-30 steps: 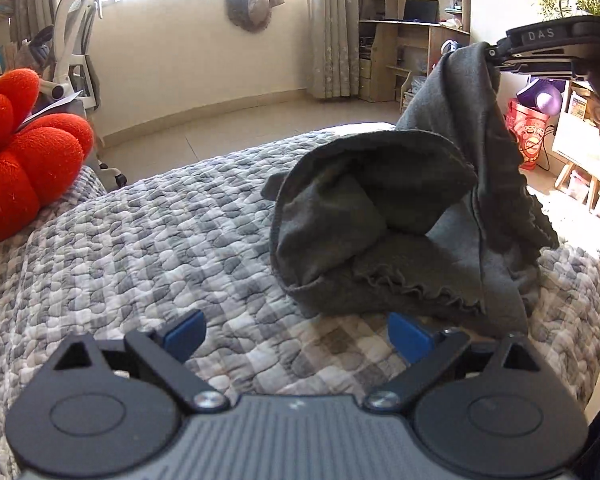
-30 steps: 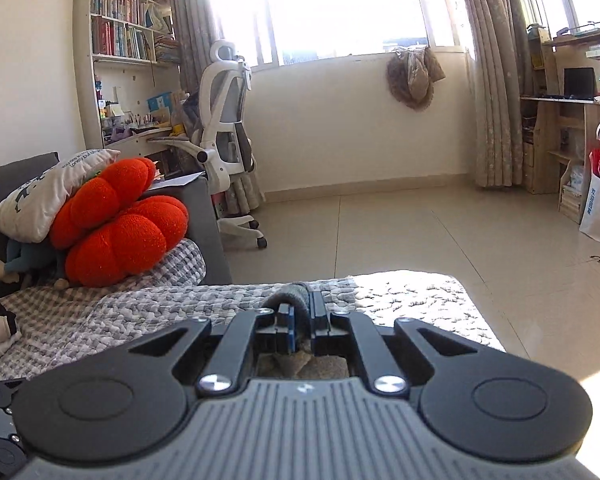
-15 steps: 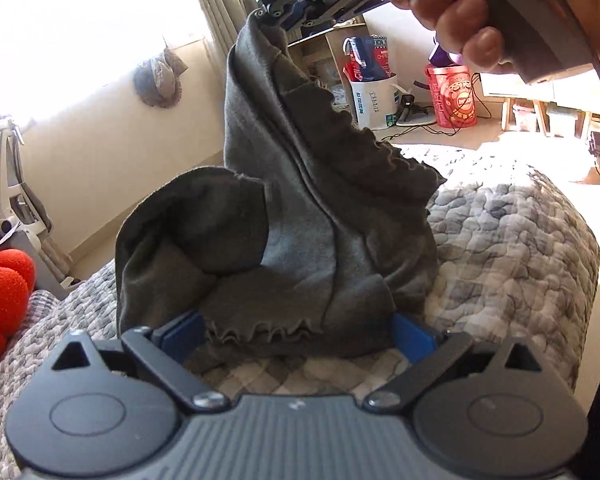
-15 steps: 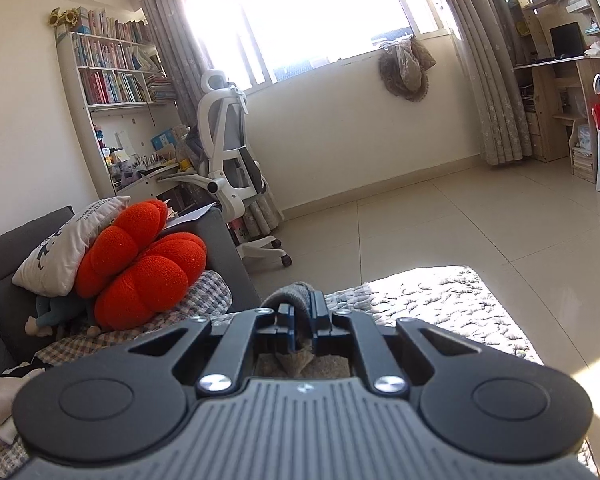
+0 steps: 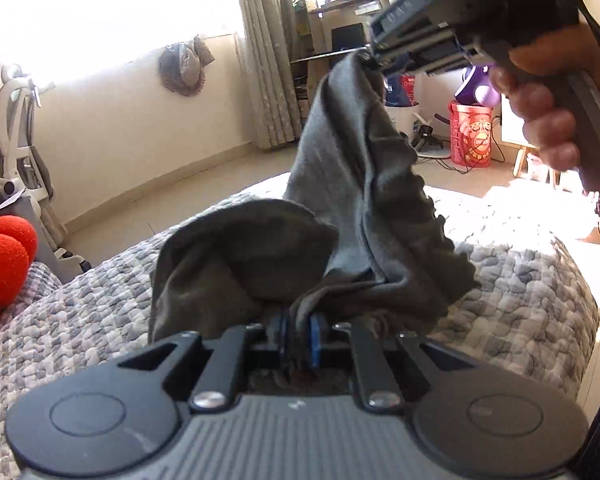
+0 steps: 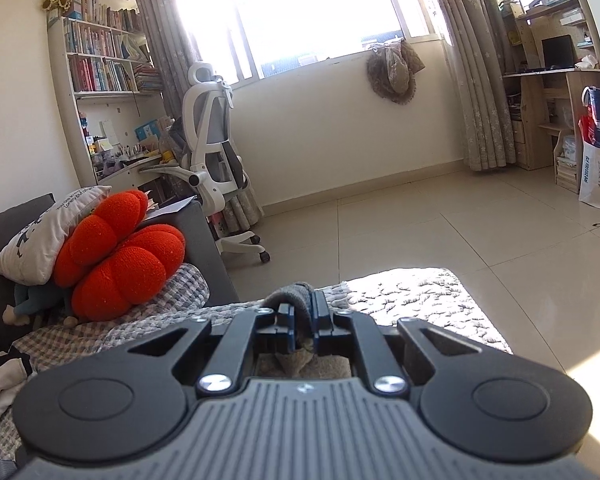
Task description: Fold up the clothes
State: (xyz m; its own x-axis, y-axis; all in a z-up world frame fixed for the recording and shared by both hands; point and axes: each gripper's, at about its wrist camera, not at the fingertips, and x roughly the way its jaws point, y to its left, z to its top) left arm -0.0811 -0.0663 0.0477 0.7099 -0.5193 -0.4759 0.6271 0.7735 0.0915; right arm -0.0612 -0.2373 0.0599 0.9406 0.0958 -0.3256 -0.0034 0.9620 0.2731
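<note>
A dark grey garment (image 5: 352, 216) with a frilled hem hangs over the grey quilted bed (image 5: 100, 312). My left gripper (image 5: 298, 338) is shut on the garment's lower edge, close above the quilt. My right gripper (image 5: 370, 62) shows at the upper right of the left wrist view, shut on the garment's top corner and holding it high. In the right wrist view my right gripper (image 6: 303, 326) is shut on a fold of the grey garment (image 6: 294, 298). The rest of the garment is hidden there.
A red pumpkin cushion (image 6: 120, 256) and a white pillow (image 6: 40, 236) lie at the head of the bed to the left. A white office chair (image 6: 212, 160) stands beyond. The bed's right edge (image 5: 580, 320) drops to the tiled floor.
My left gripper went from open in front of the garment to shut on its lower edge. My right gripper has kept its grip and lifted the top corner higher.
</note>
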